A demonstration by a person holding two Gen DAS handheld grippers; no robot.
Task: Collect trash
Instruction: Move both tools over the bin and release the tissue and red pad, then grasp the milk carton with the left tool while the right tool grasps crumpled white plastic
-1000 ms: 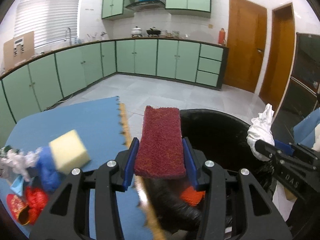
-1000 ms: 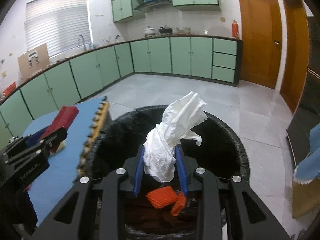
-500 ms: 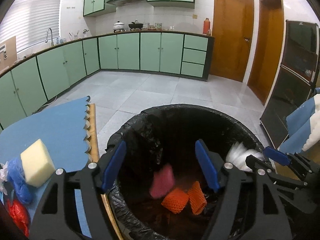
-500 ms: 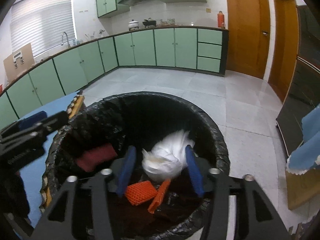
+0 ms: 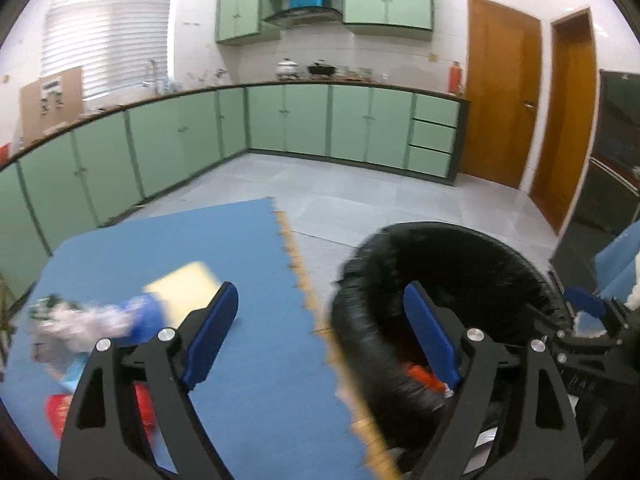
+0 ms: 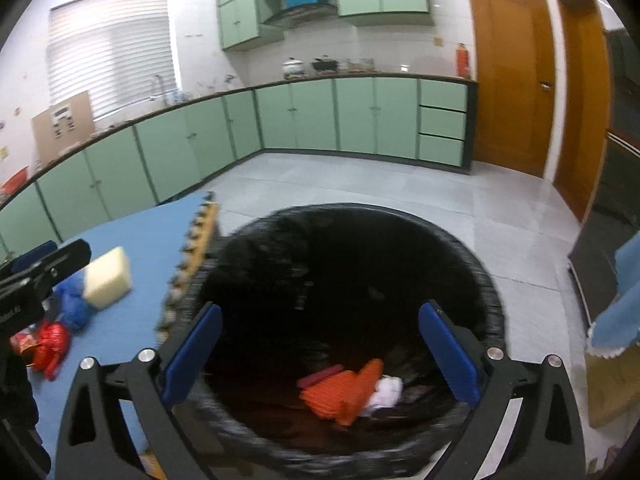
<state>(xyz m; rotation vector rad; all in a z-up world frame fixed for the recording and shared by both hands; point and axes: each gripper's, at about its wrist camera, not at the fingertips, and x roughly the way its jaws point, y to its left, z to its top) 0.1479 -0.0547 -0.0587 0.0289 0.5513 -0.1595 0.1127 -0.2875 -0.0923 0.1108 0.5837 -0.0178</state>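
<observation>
A bin lined with a black bag [image 6: 472, 264] [image 5: 500, 252] stands beside the blue mat. Inside lie orange mesh pieces [image 6: 340, 390], the dark red pad [image 6: 320, 374] and the white tissue [image 6: 386, 394]. My right gripper [image 6: 320, 356] is open and empty above the bin. My left gripper [image 5: 320, 340] is open and empty over the mat's edge. On the mat lie a yellow sponge [image 6: 108, 276] [image 5: 184, 292], a blue wad [image 6: 74, 306], red wrappers [image 6: 50, 346] and white crumpled paper [image 5: 76, 324].
The blue foam mat [image 5: 180, 240] has a toothed tan edge [image 5: 296, 264] next to the bin. Green cabinets [image 5: 320, 124] line the far walls across a grey tiled floor. Wooden doors [image 5: 500, 92] stand at the right.
Both grippers opened and dropped the red pad and the white tissue into the bin. The left gripper has since swung left toward the mat. The right gripper stays over the bin.
</observation>
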